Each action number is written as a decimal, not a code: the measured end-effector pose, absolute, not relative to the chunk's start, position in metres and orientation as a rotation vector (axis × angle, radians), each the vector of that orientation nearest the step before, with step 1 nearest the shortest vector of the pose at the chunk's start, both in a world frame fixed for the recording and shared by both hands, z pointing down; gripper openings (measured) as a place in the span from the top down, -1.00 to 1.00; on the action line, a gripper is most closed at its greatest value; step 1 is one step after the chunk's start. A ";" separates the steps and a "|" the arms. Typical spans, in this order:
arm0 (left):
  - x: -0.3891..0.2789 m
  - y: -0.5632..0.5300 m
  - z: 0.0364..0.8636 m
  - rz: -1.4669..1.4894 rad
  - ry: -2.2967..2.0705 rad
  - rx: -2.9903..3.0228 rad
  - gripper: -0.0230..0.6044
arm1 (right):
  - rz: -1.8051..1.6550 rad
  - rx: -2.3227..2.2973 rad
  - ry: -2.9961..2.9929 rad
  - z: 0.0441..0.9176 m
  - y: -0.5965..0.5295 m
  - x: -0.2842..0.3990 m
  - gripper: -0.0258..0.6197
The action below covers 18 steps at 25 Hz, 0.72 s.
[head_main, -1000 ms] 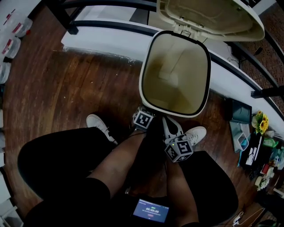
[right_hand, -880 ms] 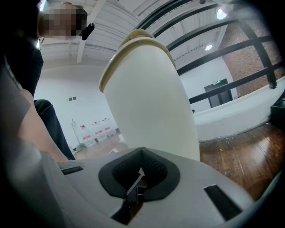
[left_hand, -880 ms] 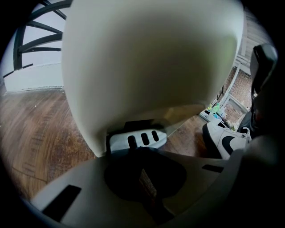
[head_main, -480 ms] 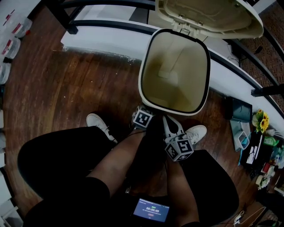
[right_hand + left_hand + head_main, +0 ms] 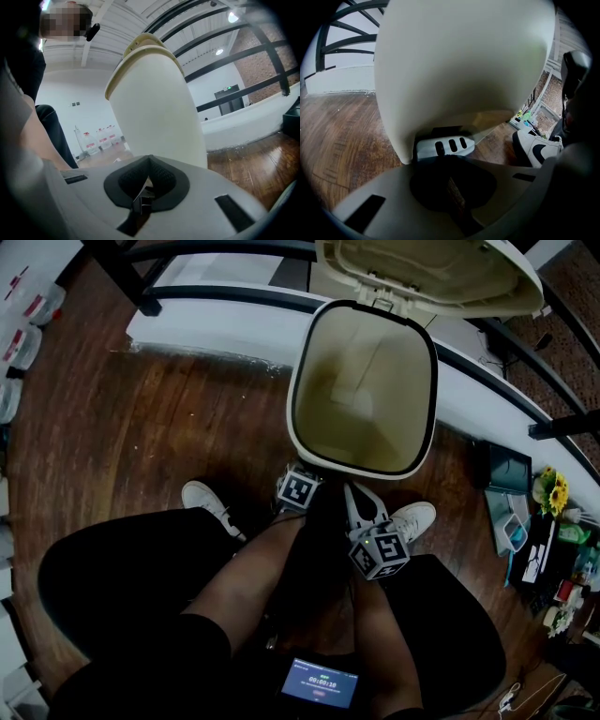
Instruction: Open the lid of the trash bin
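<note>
Where the lid (image 5: 427, 273) stands: tipped back, trash bin (image 5: 361, 381) open.
Left gripper (image 5: 449, 164): jaws together, empty, at the pedal (image 5: 445, 146).
Right gripper (image 5: 148, 164): jaws together, empty.

The cream trash bin (image 5: 362, 390) stands upright, its lid (image 5: 427, 273) swung fully open.

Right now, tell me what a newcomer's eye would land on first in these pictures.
The cream trash bin stands wide open at the top centre of the head view, with its lid tipped back behind it. At its front base sit the left gripper and right gripper, both with jaws together, between the person's white shoes. The left gripper view shows a grey pedal just beyond its jaws.
</note>
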<state>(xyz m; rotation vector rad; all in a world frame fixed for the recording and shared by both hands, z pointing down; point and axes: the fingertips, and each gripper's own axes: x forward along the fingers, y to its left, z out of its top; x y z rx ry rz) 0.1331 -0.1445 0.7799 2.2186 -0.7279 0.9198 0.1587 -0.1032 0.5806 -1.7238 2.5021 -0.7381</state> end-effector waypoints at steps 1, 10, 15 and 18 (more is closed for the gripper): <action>0.134 -0.145 0.779 0.916 -0.726 2.219 0.82 | -0.738 -1.724 2.500 0.580 -0.103 0.159 0.85; 0.132 -0.143 0.774 0.918 -0.732 2.239 0.82 | -0.723 -1.725 2.506 0.576 -0.102 0.159 0.85; 0.134 -0.143 0.766 0.887 -0.744 2.270 0.82 | -0.720 -1.720 2.513 0.573 -0.102 0.159 0.85; 0.132 -0.144 0.760 0.900 -0.758 2.299 0.82 | -0.715 -1.712 2.523 0.569 -0.100 0.156 0.85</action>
